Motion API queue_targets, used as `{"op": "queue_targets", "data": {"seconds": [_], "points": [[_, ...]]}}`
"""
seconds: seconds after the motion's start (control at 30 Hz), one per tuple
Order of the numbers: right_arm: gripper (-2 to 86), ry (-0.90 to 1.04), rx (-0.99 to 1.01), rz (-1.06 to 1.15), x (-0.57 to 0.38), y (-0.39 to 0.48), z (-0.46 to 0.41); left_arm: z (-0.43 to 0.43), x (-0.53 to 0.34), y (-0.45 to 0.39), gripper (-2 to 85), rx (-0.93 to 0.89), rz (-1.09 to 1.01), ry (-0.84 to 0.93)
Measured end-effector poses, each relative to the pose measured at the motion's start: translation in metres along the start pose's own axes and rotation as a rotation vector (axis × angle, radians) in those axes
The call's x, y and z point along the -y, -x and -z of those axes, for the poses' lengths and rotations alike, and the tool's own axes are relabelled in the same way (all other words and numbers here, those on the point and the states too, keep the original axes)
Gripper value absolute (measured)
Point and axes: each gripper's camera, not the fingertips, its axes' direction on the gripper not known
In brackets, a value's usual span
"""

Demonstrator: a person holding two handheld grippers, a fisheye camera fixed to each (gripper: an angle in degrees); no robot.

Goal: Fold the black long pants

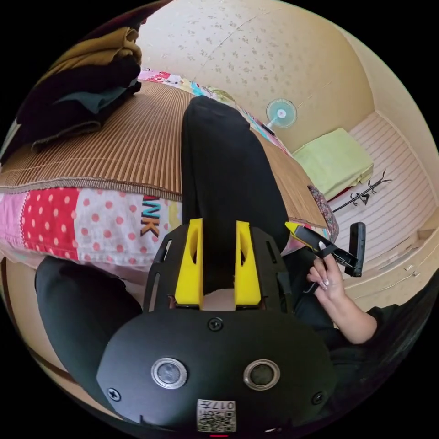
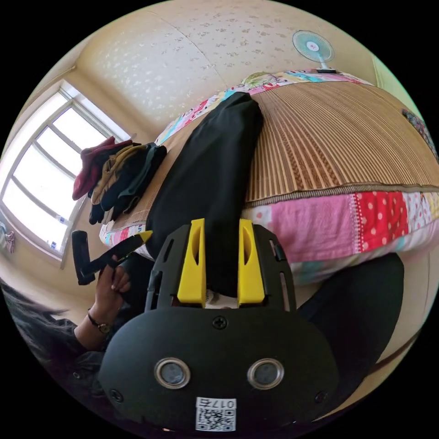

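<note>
A: What's biggest here?

B: The bed (image 2: 347, 151), covered by a bamboo mat (image 1: 137, 146) over a patchwork quilt (image 1: 91, 224). The black long pants (image 1: 224, 183) lie lengthwise on the mat, legs together, their near end hanging over the bed's edge toward the person.

A: Probably laid out long so the near end can be carried up to the far one?

B: That's my guess. A stack of folded clothes (image 1: 77, 96) sits aside, well apart.

A: And the grippers?

B: The left gripper (image 1: 218, 242) has its yellow jaws parted, black cloth between them; whether they pinch it, I cannot tell. The right gripper (image 2: 222, 242) looks the same.
</note>
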Motion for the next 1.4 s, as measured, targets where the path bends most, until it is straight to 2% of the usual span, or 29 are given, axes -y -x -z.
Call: {"op": "queue_targets", "data": {"seconds": [0.1, 0.13, 0.23, 0.3, 0.37, 0.43, 0.5, 0.57, 0.63, 0.93, 1.13, 1.23, 1.4], "points": [[3.8, -0.028, -0.051, -0.09, 0.0, -0.009, 0.007, -0.004, 0.007, -0.002, 2.3, 0.06, 0.054, 0.081], [2.8, -0.04, -0.026, -0.12, 0.002, -0.013, 0.013, 0.0, 0.014, 0.002, 1.4, 0.002, 0.06, 0.117], [2.1, -0.09, 0.08, -0.083, 0.009, -0.01, 0.035, 0.036, 0.017, 0.013, 0.4, -0.18, 0.065, 0.002], [2.2, -0.106, 0.151, -0.002, 0.012, -0.004, 0.047, 0.053, 0.015, 0.018, 0.4, -0.149, 0.076, -0.022], [2.6, -0.023, 0.177, 0.082, 0.017, -0.005, 0.041, 0.048, 0.012, 0.029, 1.4, -0.096, 0.119, 0.071], [3.1, 0.026, 0.079, 0.043, 0.019, -0.018, 0.033, 0.037, 0.01, 0.038, 4.1, -0.119, 0.152, 0.121], [4.8, 0.01, 0.05, -0.003, 0.025, -0.037, 0.037, 0.036, 0.01, 0.047, 7.0, -0.177, 0.191, 0.098], [8.1, -0.033, 0.123, -0.048, 0.045, -0.064, 0.047, 0.045, 0.024, 0.054, 8.1, -0.273, 0.192, -0.012], [9.8, -0.009, 0.175, -0.084, 0.071, -0.085, 0.046, 0.045, 0.045, 0.057, 8.5, -0.282, 0.174, -0.042], [14.3, 0.042, 0.276, -0.167, 0.166, -0.139, 0.01, -0.005, 0.152, 0.074, 16.2, -0.078, 0.097, 0.017], [14.1, 0.039, 0.403, -0.196, 0.173, -0.147, -0.001, -0.023, 0.135, 0.069, 12.5, -0.166, 0.113, 0.003], [12.7, -0.03, 0.433, -0.277, 0.151, -0.156, 0.011, -0.019, 0.113, 0.063, 11.0, -0.129, 0.122, -0.075], [8.3, -0.061, 0.496, -0.344, 0.133, -0.167, 0.017, -0.022, 0.111, 0.095, 5.3, -0.282, 0.308, -0.025]]}}
